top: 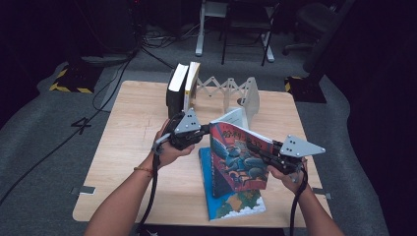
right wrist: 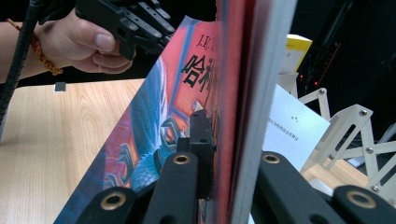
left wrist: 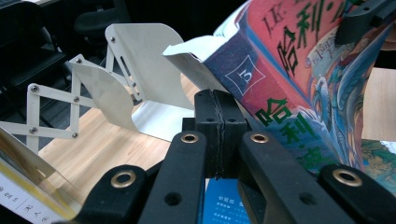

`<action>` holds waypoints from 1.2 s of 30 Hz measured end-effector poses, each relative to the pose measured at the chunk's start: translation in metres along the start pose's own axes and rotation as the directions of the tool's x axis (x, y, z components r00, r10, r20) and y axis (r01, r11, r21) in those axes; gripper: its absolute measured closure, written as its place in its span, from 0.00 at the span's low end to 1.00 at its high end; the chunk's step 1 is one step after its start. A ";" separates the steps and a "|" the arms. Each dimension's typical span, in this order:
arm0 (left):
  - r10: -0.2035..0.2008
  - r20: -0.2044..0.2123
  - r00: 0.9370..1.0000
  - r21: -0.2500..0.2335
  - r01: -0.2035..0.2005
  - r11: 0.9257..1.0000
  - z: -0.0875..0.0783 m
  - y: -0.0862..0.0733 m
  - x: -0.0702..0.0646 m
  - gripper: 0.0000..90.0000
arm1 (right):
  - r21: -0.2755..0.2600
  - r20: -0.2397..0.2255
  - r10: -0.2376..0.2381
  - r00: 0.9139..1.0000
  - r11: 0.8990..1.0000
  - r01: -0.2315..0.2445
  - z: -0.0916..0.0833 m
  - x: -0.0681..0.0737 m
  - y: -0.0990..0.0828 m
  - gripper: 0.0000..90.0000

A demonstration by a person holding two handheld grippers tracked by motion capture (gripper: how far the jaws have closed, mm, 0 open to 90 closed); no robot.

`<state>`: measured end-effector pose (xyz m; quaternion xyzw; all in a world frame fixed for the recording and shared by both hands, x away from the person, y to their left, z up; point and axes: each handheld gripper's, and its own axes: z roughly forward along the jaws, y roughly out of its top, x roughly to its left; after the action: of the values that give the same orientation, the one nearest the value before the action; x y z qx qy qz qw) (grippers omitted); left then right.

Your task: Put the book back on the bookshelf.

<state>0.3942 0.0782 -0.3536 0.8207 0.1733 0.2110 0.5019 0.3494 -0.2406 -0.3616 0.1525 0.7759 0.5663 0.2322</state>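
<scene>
Both grippers, left (top: 205,129) w/ jaws together at red book's (top: 239,160) top corner, right (top: 263,149) clamped on cover edge: keep book upright, steer toward rack (top: 231,91) at frame center-top.

Light wooden table (top: 133,147) on grey carpet.

Bearing 2 upright books (top: 183,83) at the far edge beside a white folding book rack (top: 231,91), and 1 blue book (top: 231,204) lying flat near the front edge, partly under a raised book.
</scene>
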 end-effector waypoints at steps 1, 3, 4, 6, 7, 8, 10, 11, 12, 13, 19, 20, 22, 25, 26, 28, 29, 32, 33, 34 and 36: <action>0.000 0.000 1.000 0.000 0.000 1.000 0.000 0.000 0.000 0.89 | 0.000 0.000 0.000 1.000 1.000 0.000 0.000 0.000 0.000 0.93; -0.028 -0.012 1.000 0.006 0.028 1.000 -0.002 -0.003 0.000 0.83 | -0.012 0.001 -0.008 1.000 1.000 0.008 -0.004 0.002 -0.002 0.93; -0.044 -0.012 0.999 0.005 0.044 0.999 -0.003 -0.005 0.000 0.74 | -0.021 0.003 -0.005 1.000 1.000 0.005 -0.006 0.004 -0.004 0.93; -0.084 0.018 0.996 0.000 0.084 0.996 -0.008 -0.013 0.000 0.72 | -0.022 0.001 -0.009 1.000 1.000 0.009 -0.006 0.004 -0.004 0.93; -0.106 0.030 0.994 0.001 0.106 0.994 -0.011 -0.018 -0.001 0.66 | -0.023 0.003 -0.003 1.000 1.000 0.003 -0.006 0.003 -0.005 0.93; -0.123 0.044 0.991 0.001 0.123 0.992 -0.014 -0.022 -0.002 0.62 | -0.025 0.003 0.000 1.000 1.000 0.000 -0.007 0.003 -0.006 0.93; -0.152 0.079 0.985 0.006 0.152 0.988 -0.018 -0.031 -0.008 0.57 | -0.024 0.006 0.004 1.000 1.000 -0.004 -0.006 0.002 -0.008 0.93; -0.155 0.099 0.983 0.018 0.154 0.988 -0.019 -0.036 -0.013 0.54 | -0.028 0.009 0.003 1.000 1.000 -0.003 -0.006 0.001 -0.009 0.93; -0.158 0.110 0.981 0.025 0.156 0.987 -0.019 -0.039 -0.018 0.50 | -0.028 0.011 0.004 1.000 1.000 -0.003 -0.006 0.001 -0.009 0.93; -0.167 0.135 0.977 0.033 0.164 0.986 -0.018 -0.043 -0.024 0.45 | -0.028 0.013 0.008 1.000 1.000 -0.008 -0.006 0.001 -0.010 0.93; -0.215 0.212 0.953 0.092 0.200 0.976 0.002 -0.053 -0.048 0.35 | -0.029 0.017 0.010 1.000 1.000 -0.010 -0.003 0.000 -0.011 0.93; -0.219 0.217 0.951 0.101 0.201 0.974 0.006 -0.054 -0.050 0.35 | -0.028 0.016 0.012 1.000 1.000 -0.011 -0.003 -0.001 -0.011 0.93; -0.227 0.217 0.949 0.122 0.204 0.971 0.015 -0.057 -0.053 0.34 | -0.029 0.016 0.010 1.000 1.000 -0.009 -0.002 -0.001 -0.011 0.93; -0.230 0.226 0.947 0.141 0.201 0.969 0.021 -0.058 -0.058 0.34 | -0.027 0.010 0.011 1.000 1.000 -0.010 -0.003 -0.001 -0.012 0.93; -0.230 0.226 0.947 0.141 0.201 0.969 0.021 -0.058 -0.058 0.33 | -0.030 0.009 0.008 1.000 1.000 -0.008 -0.003 -0.001 -0.012 0.93; -0.232 0.230 0.945 0.151 0.201 0.968 0.025 -0.059 -0.062 0.33 | -0.031 0.008 0.007 1.000 0.999 -0.007 -0.003 -0.001 -0.012 0.93; -0.232 0.230 0.945 0.151 0.201 0.968 0.025 -0.059 -0.062 0.33 | -0.031 0.008 0.007 1.000 0.999 -0.007 -0.003 -0.001 -0.012 0.93; -0.232 0.232 0.945 0.157 0.199 0.967 0.030 -0.061 -0.066 0.32 | -0.028 0.008 0.000 1.000 1.000 0.001 -0.004 0.000 -0.012 0.93; -0.232 0.226 0.946 0.159 0.199 0.967 0.033 -0.062 -0.067 0.32 | -0.028 0.007 -0.001 1.000 1.000 0.002 -0.004 0.000 -0.012 0.93; -0.233 0.227 0.946 0.158 0.200 0.967 0.034 -0.062 -0.068 0.32 | -0.028 0.005 -0.001 1.000 1.000 0.001 -0.004 0.000 -0.013 0.93; -0.232 0.224 0.946 0.155 0.201 0.967 0.036 -0.062 -0.069 0.32 | -0.030 0.005 0.000 1.000 1.000 0.000 -0.004 0.000 -0.013 0.93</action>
<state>0.3497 0.0437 -0.4362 0.8470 0.2138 0.0418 0.4849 0.3472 -0.2477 -0.3731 0.1502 0.7669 0.5774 0.2364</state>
